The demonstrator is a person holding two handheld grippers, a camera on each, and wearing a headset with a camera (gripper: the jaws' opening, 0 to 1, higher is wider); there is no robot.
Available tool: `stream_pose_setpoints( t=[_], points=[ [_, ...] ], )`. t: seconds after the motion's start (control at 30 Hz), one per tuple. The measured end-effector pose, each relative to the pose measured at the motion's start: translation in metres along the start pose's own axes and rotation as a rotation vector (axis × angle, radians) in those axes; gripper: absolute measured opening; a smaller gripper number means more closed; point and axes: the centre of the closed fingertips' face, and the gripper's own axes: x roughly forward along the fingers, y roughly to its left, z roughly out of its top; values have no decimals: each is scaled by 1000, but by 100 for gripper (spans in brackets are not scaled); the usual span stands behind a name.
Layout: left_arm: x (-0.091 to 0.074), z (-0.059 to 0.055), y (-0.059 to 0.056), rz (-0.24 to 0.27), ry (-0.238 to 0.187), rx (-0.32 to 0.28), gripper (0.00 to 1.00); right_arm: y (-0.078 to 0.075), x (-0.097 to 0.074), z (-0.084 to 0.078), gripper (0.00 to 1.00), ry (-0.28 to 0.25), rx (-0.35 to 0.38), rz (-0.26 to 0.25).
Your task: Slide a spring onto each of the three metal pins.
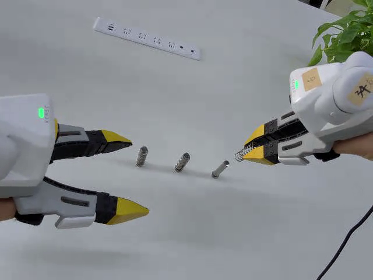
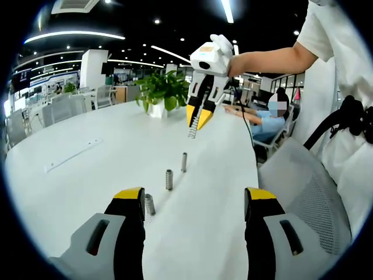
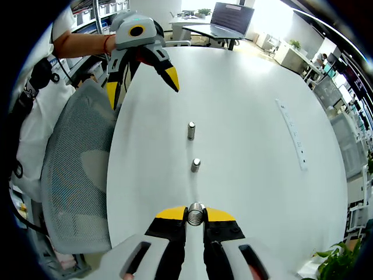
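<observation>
I am holding my right gripper (image 1: 249, 153) with its jaws pressed close together on a spring (image 1: 240, 154), gripping it by one end so that the rest of the coil is poking out past the yellow tips. The free end is pointing down toward the right pin (image 1: 220, 169), which is standing bare on the white table (image 1: 192, 233); the spring is hanging near the top of that pin but apart from it, and the left gripper view is showing clear air between the two. The left pin (image 1: 141, 156) and the middle pin (image 1: 182, 161) are each already carrying a coil over the shaft. All three are standing in one short row, well apart from one another. I am holding my left gripper (image 1: 139, 175) with its jaws spread wide and nothing between them. It is sitting just beside the left pin, touching none of the row. A white power strip (image 1: 145, 38) is lying at the far side of the table, and a green plant (image 1: 344, 32) is showing behind the right gripper.
</observation>
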Motion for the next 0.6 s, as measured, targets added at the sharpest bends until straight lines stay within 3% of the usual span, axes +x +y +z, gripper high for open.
stream_pose_setpoints(
  t=[0.3,0.6],
  points=[
    [-3,-6,8,11,-39,-17,92,-10,16,-7,6,20,13,15],
    [-2,-11,9,7,-52,-42,99,-9,31,-17,6,47,24,43]
  ],
)
